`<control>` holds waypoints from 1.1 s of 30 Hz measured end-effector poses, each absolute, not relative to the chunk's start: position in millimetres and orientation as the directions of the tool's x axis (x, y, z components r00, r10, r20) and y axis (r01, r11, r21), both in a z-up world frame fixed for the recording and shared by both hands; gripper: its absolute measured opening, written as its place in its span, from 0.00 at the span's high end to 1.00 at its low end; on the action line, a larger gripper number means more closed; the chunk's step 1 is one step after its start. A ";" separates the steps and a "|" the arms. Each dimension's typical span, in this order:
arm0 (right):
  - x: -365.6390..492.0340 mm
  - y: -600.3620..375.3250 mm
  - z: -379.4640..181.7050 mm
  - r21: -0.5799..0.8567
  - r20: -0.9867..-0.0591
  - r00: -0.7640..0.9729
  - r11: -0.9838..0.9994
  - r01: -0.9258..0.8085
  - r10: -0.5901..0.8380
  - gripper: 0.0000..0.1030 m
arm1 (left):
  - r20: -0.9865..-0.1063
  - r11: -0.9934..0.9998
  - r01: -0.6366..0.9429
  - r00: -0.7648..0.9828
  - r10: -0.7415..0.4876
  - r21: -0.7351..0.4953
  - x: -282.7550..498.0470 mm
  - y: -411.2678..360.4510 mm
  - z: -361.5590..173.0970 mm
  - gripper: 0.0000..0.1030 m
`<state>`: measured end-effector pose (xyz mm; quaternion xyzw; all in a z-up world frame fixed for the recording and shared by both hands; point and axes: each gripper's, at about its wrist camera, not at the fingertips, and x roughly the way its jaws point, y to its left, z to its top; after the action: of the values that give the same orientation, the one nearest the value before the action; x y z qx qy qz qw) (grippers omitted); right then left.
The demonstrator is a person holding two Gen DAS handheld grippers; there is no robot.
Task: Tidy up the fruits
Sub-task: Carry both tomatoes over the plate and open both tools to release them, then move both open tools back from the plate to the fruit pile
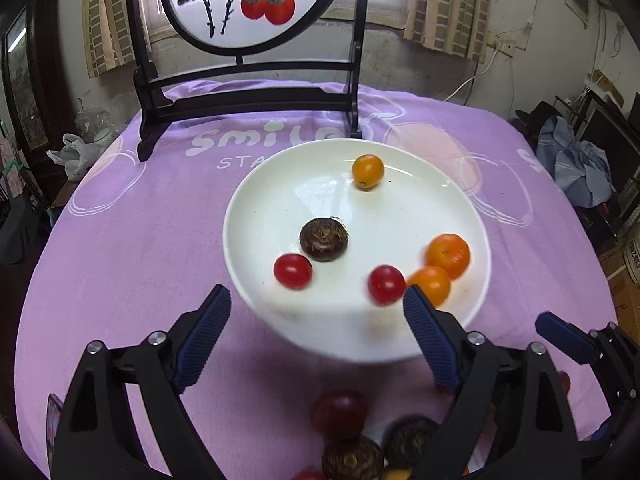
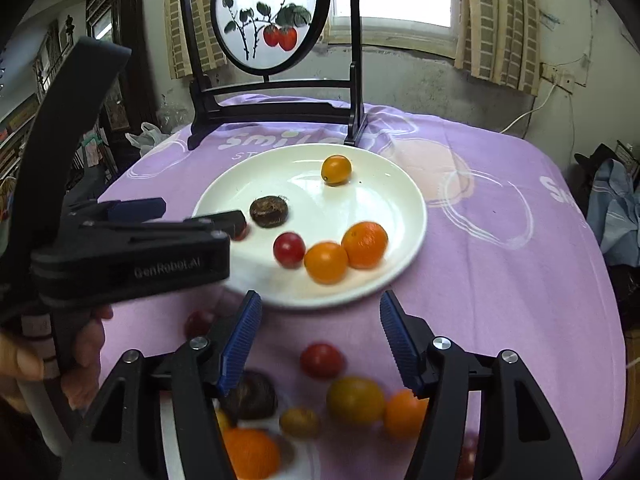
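You could read "GenRobot.AI" in pale letters on the black body of the left gripper (image 2: pixel 176 216), seen from the right wrist. The purple tablecloth (image 1: pixel 168 240) carried a white word beginning "Smil", its end hidden behind the white plate (image 1: pixel 256 184), and under it smaller letters "STA", likewise cut off. The round painted screen (image 2: pixel 270 16) bore dark brush characters at its top, too small for you to make out

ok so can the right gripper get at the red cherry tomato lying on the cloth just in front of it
Probably yes. The right gripper is open, and the red cherry tomato lies uncovered on the purple cloth between its fingers, with nothing in the way.
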<state>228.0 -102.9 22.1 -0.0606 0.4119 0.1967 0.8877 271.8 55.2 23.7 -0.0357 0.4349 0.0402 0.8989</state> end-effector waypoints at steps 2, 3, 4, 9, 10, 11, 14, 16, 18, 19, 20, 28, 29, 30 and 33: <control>205.4 -111.7 23.7 0.053 -0.751 0.586 0.913 -0.404 0.303 0.34 | -0.777 0.995 -0.094 0.629 0.037 -0.029 257.4 53.1 27.8 0.14; 194.1 -115.1 23.3 0.048 -0.752 0.586 0.912 -0.408 0.301 0.34 | -0.775 0.996 -0.088 0.631 0.035 -0.027 250.5 50.7 29.1 0.13; 184.1 -118.3 22.2 0.041 -0.755 0.585 0.911 -0.411 0.297 0.34 | -0.775 0.997 -0.078 0.631 0.030 -0.025 242.3 47.4 30.1 0.13; 135.3 -132.1 12.5 0.043 -0.773 0.565 0.913 -0.406 0.288 0.34 | -0.770 1.000 -0.021 0.638 0.014 0.000 210.5 31.3 31.6 0.12; 125.2 -134.1 11.0 0.049 -0.775 0.561 0.913 -0.406 0.291 0.34 | -0.768 1.000 -0.013 0.640 0.013 0.006 203.5 28.5 31.5 0.11; 117.6 -135.7 9.4 0.056 -0.777 0.556 0.912 -0.406 0.295 0.34 | -0.767 1.000 -0.006 0.642 0.012 0.010 197.1 26.6 30.9 0.09; 98.6 -137.8 4.8 0.074 -0.784 0.538 0.908 -0.412 0.308 0.29 | -0.773 1.000 0.006 0.635 0.004 0.011 181.4 24.4 25.6 0.09; 89.1 -137.1 2.6 0.078 -0.787 0.531 0.904 -0.420 0.314 0.28 | -0.780 1.000 0.010 0.625 0.000 0.009 172.7 24.7 20.5 0.09; 79.9 -134.5 -1.2 0.080 -0.792 0.519 0.897 -0.435 0.322 0.28 | -0.787 1.000 0.008 0.616 0.003 0.010 164.5 27.2 14.1 0.09; 76.2 -133.8 -3.0 0.081 -0.794 0.514 0.894 -0.440 0.325 0.28 | -0.789 1.000 0.007 0.614 0.001 0.007 161.0 28.7 11.9 0.09; 73.1 -131.5 -6.1 0.083 -0.800 0.503 0.891 -0.446 0.327 0.28 | -0.791 1.000 0.004 0.611 0.001 0.004 157.2 30.7 9.3 0.09; 65.5 -109.1 -27.4 0.071 -0.834 0.453 0.875 -0.478 0.315 0.27 | -0.797 0.999 -0.045 0.603 0.011 -0.020 145.0 58.3 -6.0 0.09; 66.0 -104.8 -30.2 0.063 -0.837 0.451 0.874 -0.482 0.309 0.27 | -0.797 0.998 -0.053 0.603 0.016 -0.020 144.5 61.3 -7.8 0.09; 66.1 -102.8 -31.8 0.059 -0.839 0.449 0.873 -0.484 0.306 0.27 | -0.797 0.998 -0.060 0.604 0.021 -0.020 143.8 64.6 -9.7 0.09; 68.7 -96.7 -37.6 0.044 -0.845 0.447 0.873 -0.486 0.292 0.27 | -0.796 0.997 -0.083 0.604 0.040 -0.013 143.7 73.4 -16.6 0.09</control>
<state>68.7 -96.7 -37.6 -0.1030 0.4726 0.2302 0.8444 143.7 73.4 -16.6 -0.0241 0.4438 0.0342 0.8951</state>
